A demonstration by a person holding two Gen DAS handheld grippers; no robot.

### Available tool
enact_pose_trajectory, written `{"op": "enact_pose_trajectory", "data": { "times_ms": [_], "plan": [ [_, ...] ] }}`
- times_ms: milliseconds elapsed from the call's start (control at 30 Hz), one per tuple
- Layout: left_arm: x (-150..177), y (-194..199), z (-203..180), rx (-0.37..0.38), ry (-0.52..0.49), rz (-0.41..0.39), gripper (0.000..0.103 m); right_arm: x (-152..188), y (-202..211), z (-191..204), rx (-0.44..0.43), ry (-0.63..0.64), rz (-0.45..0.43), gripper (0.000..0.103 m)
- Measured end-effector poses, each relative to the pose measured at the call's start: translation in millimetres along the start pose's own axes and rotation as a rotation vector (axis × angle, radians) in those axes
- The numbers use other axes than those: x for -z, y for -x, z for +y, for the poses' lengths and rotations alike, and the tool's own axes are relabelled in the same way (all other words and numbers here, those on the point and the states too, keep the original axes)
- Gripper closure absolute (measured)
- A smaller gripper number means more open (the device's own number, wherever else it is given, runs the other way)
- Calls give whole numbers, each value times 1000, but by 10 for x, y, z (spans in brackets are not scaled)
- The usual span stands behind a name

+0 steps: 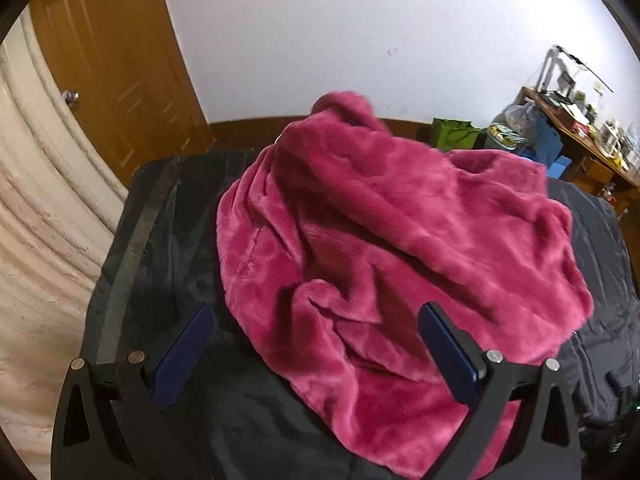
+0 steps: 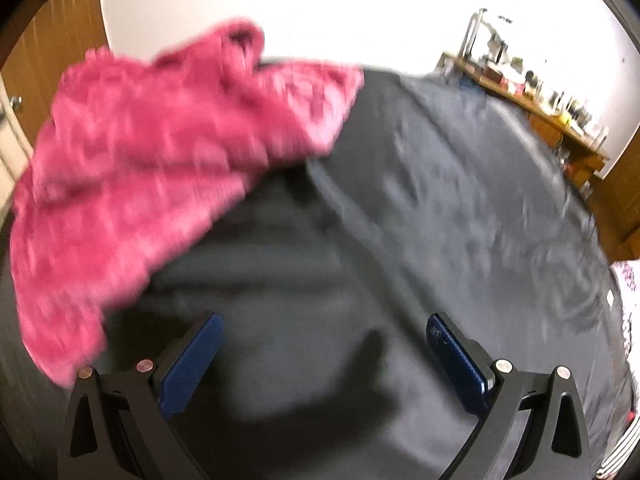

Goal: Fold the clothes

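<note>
Pink fleece heaped on the bed
Soft, bulky, limp; pinch its 6 o'clock hem. Both grippers gape wide, empty.

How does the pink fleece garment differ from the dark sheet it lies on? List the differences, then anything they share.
1. The pink fleece garment is bright and fluffy; the dark sheet is dull grey-black and smooth.
2. The garment is heaped in thick folds; the sheet lies spread flat with only light wrinkles.
3. The garment covers only part of the sheet, which spreads wider.

Shared: both are cloth, and neither is gripped.
</note>
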State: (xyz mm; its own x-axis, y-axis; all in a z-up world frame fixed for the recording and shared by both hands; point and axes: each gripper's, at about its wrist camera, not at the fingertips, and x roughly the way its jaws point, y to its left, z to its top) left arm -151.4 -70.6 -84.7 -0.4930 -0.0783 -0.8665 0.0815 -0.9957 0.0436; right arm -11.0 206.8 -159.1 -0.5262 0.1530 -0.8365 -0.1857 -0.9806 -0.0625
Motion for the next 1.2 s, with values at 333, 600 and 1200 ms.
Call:
{"op": "enact_pose_trajectory", "data": {
  "times_ms": [333,600,1200],
  "plan": [
    [-132,-369,265,13,20,22,1,-1143,129,290,-102,-14,-163,0],
    [-103,-520,587,-8,79,53,1,-1833,-370,419,-191,-39,-130,0],
    [84,-799,742,-47,99,115,1,-2298,-1237,601,-356,-119,12,45]
  ]
}}
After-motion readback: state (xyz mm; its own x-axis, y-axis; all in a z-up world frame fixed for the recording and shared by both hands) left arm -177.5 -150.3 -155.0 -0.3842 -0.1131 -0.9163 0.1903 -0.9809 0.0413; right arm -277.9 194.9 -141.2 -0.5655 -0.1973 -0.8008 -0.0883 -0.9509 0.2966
